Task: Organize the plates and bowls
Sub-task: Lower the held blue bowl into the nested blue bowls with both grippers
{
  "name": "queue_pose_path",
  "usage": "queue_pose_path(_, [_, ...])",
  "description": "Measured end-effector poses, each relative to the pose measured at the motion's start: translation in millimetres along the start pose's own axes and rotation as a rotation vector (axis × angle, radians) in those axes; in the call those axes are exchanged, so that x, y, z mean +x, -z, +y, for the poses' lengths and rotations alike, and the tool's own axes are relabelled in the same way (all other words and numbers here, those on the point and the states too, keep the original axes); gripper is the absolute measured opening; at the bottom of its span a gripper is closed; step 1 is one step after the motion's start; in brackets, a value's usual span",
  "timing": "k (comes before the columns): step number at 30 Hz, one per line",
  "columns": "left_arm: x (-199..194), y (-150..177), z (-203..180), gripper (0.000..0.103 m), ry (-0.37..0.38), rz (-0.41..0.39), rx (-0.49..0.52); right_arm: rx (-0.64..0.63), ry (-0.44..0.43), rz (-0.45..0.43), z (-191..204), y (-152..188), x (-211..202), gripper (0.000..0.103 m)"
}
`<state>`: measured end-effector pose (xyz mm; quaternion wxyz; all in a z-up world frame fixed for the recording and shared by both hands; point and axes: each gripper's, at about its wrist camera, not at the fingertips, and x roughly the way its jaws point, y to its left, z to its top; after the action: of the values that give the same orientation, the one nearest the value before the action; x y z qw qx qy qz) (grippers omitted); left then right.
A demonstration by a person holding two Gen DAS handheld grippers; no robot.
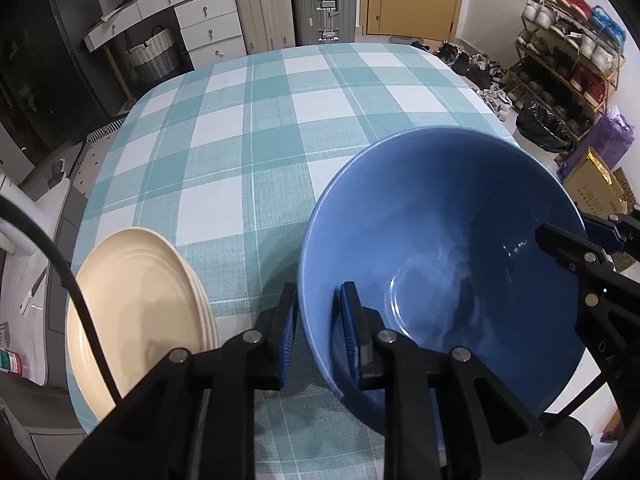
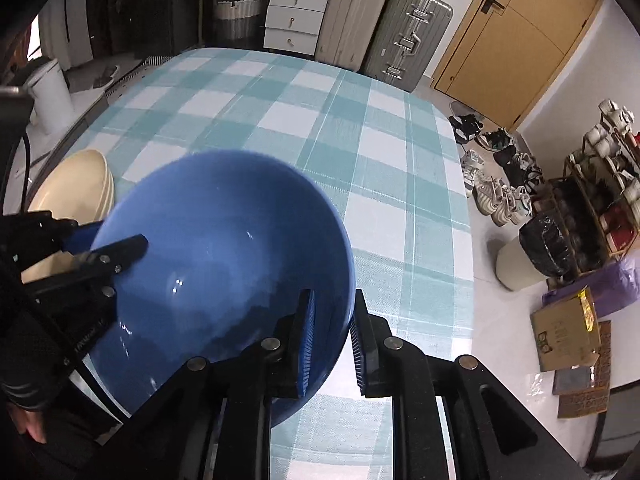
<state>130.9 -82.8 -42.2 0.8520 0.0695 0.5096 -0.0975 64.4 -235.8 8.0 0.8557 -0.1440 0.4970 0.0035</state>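
Straddling the glossy blue ceramic bowl (image 1: 444,248) rim, both the left gripper (image 1: 318,334) and right gripper (image 2: 332,344) stand slightly apart. Cream plates (image 1: 136,312) sit stacked at lower left of the left wrist view.

A pale tiled floor (image 2: 516,328) is surrounding the teal-and-white checked tablecloth (image 1: 256,128), with a white drawer chest (image 1: 210,26), two upright ribbed suitcases (image 1: 296,0), a yellow-brown wooden door (image 2: 516,36) and a loaded metal shoe rack (image 1: 568,64) standing behind.
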Motion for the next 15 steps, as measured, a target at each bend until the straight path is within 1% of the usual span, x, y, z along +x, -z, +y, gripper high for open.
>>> queue_pose_path(7, [3,3,-2,0.021,0.01,0.008,0.0,0.043,-0.022,0.014,-7,7,10,0.015])
queue_pose_path(12, [6,6,-6,0.021,0.018,0.013,0.005,0.068,-0.04,0.006,-10,9,13,0.016])
queue_pose_path(15, [8,7,-7,0.021,0.025,0.023,0.003,0.071,-0.051,0.001,-8,11,15,0.019])
